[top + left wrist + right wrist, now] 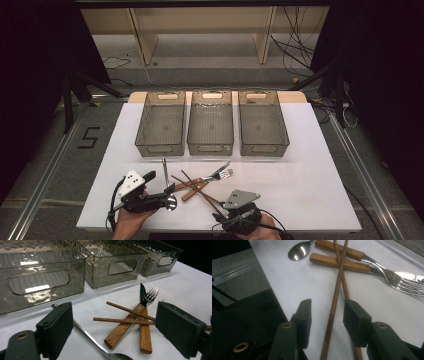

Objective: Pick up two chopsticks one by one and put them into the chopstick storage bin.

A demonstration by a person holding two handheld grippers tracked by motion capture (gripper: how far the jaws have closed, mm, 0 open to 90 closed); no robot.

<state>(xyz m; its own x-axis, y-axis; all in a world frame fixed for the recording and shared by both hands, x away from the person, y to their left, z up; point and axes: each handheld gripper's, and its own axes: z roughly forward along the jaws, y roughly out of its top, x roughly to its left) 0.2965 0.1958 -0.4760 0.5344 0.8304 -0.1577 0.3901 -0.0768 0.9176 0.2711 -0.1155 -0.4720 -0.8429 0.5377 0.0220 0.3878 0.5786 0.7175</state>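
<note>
From the high view, three smoky clear bins sit side by side at the far end of the white worktop. Closer in there's a little pile of cutlery: a spoon, a fork, a wooden-handled knife and a pair of chopsticks crossed over the handles. The left claw hovers by the spoon, and the right claw sits at the near ends of the chopsticks.

In the left gripper view, the left claw is wide apart and grasping nothing; the spoon's handle runs between the jaws, and the chopsticks lie across the wooden handles beyond.

In the right gripper view, the right claw is partly closed, with the chopsticks between the jaws. The pads aren't pressing on them, so it's not clenched yet.
</note>
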